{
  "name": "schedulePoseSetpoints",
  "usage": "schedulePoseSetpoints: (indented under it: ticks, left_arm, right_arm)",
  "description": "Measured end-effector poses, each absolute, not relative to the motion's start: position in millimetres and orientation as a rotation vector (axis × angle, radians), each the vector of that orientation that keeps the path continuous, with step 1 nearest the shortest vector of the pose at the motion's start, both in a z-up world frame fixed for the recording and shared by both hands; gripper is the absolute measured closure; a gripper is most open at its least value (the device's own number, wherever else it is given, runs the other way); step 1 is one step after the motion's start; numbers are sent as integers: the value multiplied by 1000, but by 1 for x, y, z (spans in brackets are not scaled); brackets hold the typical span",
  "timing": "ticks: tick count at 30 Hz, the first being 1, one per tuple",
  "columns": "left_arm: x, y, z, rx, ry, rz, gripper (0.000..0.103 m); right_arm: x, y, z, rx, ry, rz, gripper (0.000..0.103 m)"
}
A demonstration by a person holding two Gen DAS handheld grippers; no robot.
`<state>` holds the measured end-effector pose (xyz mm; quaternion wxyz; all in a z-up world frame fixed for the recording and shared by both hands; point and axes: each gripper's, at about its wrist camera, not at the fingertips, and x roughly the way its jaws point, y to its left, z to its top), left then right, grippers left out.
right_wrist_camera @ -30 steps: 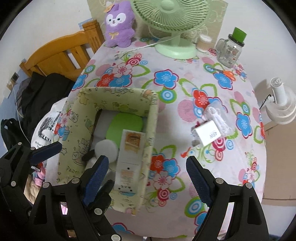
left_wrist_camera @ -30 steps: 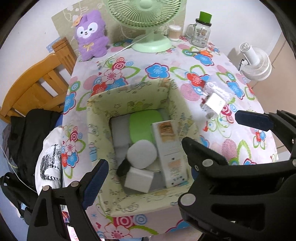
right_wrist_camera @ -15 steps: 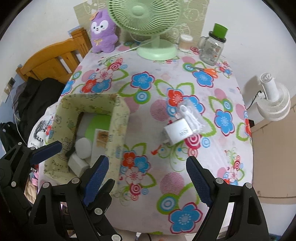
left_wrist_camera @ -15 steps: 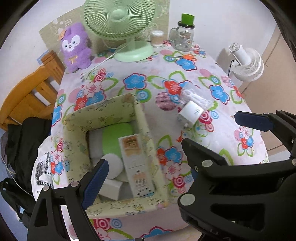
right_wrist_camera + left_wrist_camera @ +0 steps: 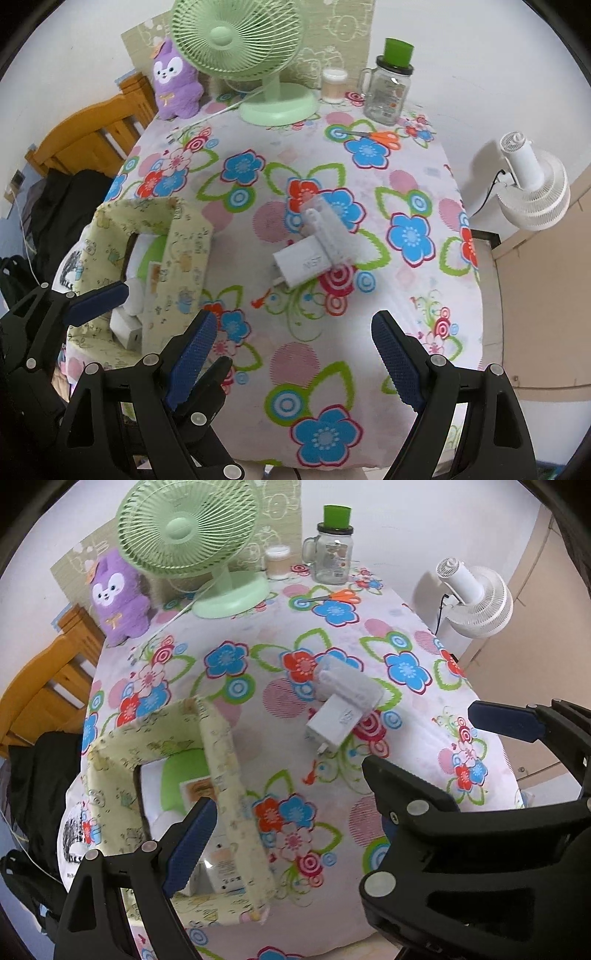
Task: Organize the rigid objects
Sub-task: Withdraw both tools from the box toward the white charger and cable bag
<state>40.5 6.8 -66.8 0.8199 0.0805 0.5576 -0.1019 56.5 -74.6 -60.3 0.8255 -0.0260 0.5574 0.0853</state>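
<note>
Both grippers hang above the flowered tablecloth [image 5: 424, 177] with their jaws spread wide and nothing between them: the right gripper [image 5: 291, 354] looks down on bare cloth just short of the white charger plug [image 5: 301, 264], and the left gripper [image 5: 291, 823] hovers over the right wall of the yellow fabric storage box [image 5: 221, 760], one blue pad over the box's inside and the other out over the cloth. The plug lies on its side near the middle of the table, its prongs pointing toward the box, touching a clear plastic packet of white pieces [image 5: 332, 230] that lies partly over it; these two seem to be the last loose rigid things within reach, so they are probably what the wide jaws are readied for. The box stands at the table's left edge, open at the top, and already holds a green lidded case [image 5: 183, 775], a tall printed carton [image 5: 221, 860] leaning on the inner wall and a small white cube [image 5: 125, 326], packed upright or on edge, likely to leave room. The green desk fan [image 5: 255, 55], purple plush toy [image 5: 173, 81], glass mug jar [image 5: 388, 88] and orange-handled scissors [image 5: 376, 136] stand well apart at the far side, out of the working area.
</note>
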Motion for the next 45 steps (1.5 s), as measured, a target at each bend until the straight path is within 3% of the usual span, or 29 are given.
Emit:
schedulePoseSetpoints:
  ticks: [18, 45]
  left_arm:
    - [56, -44, -79, 199, 1201, -245, 11]
    - [68, -73, -131, 226, 1244, -199, 15]
  right_arm:
    - [69, -128, -71, -48, 1185, 167, 16]
    - [86, -166, -126, -113, 1251, 231, 25]
